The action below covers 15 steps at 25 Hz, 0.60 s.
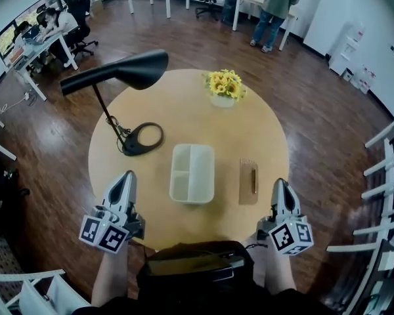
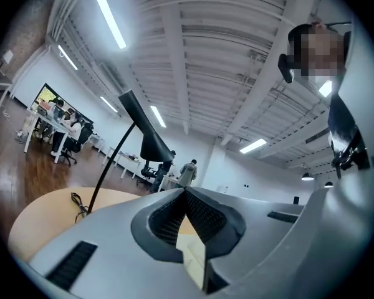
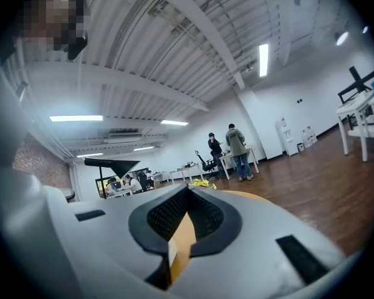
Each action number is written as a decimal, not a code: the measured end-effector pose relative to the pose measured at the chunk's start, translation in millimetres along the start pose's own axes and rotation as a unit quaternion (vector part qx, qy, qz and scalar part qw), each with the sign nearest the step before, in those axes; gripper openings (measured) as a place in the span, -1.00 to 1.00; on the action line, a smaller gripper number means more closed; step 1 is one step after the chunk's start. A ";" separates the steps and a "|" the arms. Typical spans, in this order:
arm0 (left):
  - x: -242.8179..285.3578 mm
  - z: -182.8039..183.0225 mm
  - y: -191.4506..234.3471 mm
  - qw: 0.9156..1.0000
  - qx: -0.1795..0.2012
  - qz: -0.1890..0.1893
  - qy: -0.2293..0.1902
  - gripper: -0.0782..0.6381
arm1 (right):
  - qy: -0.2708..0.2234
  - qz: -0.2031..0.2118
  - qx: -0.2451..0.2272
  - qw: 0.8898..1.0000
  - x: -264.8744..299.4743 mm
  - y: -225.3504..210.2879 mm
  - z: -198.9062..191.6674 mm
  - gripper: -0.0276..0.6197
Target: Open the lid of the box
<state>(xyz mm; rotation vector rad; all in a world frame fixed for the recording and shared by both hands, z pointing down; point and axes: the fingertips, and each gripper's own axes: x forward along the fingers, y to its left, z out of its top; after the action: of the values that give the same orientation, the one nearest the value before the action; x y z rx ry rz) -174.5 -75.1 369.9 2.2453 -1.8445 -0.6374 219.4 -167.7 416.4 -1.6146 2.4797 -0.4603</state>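
The white rectangular box (image 1: 192, 172) lies in the middle of the round wooden table (image 1: 184, 104), its top showing two recessed sections. My left gripper (image 1: 127, 174) hovers over the table's near left edge, short of the box and to its left, jaws shut with nothing between them. My right gripper (image 1: 280, 182) is at the near right edge, also apart from the box, shut and empty. In the left gripper view the left gripper (image 2: 186, 192) has its pads together at the tip; in the right gripper view the right gripper (image 3: 187, 189) looks the same. Neither gripper view shows the box.
A black desk lamp (image 1: 128, 69) leans over the table's left side, its ring base (image 1: 145, 138) left of the box. A pot of yellow flowers (image 1: 224, 87) stands at the far side. A brown ridged piece (image 1: 249, 181) lies right of the box. White shelving (image 1: 386, 195) stands at the right.
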 end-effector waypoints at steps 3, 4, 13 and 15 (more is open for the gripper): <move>-17.8 1.8 2.6 1.000 -0.007 0.015 -0.006 -0.78 | 0.006 -0.006 0.001 1.000 -5.9 -4.3 -0.3 -0.91; -24.0 1.4 3.4 1.000 -0.005 0.020 -0.005 -0.78 | 0.009 -0.008 -0.001 1.000 -7.3 -4.2 -0.7 -0.91; -52.4 -4.3 2.1 0.999 0.019 0.036 -0.003 -0.78 | -0.031 0.024 0.030 0.999 -13.8 16.4 12.3 -0.91; -51.6 -4.1 2.7 0.999 0.021 0.034 -0.006 -0.78 | -0.041 0.044 0.023 0.998 -15.6 22.7 16.2 -0.91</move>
<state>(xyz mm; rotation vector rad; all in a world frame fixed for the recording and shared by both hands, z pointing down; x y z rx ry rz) -182.6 -26.5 385.8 2.1986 -1.9481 -0.6086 210.8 -147.8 392.9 -1.4700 2.4494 -0.4290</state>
